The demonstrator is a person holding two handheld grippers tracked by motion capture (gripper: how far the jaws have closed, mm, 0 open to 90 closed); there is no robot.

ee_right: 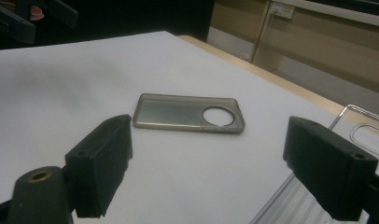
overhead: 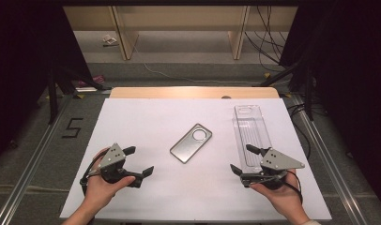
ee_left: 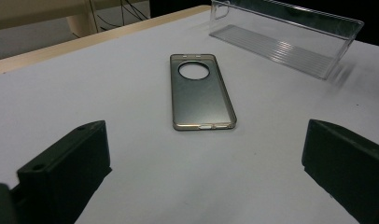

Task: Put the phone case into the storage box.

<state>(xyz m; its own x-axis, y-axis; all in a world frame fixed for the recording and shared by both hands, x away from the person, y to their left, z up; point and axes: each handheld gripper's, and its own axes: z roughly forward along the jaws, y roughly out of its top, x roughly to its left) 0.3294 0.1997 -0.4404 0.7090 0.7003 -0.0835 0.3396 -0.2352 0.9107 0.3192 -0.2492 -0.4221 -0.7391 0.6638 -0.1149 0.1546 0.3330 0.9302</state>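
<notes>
A white bench (overhead: 146,122) stretches ahead of both grippers, its wooden edge (overhead: 193,92) at the far end, with wooden furniture legs (overhead: 125,40) and trailing cables (overhead: 266,42) on the floor beyond.

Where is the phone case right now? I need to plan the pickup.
In the high view, the phone case lies flat mid-table, between both grippers, left of the clear tray.

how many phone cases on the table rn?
1: a grey translucent phone case with a round camera hole, lying flat mid-table on the white sheet. The clear plastic box to its right looks empty, so no hidden ones seen.
</notes>
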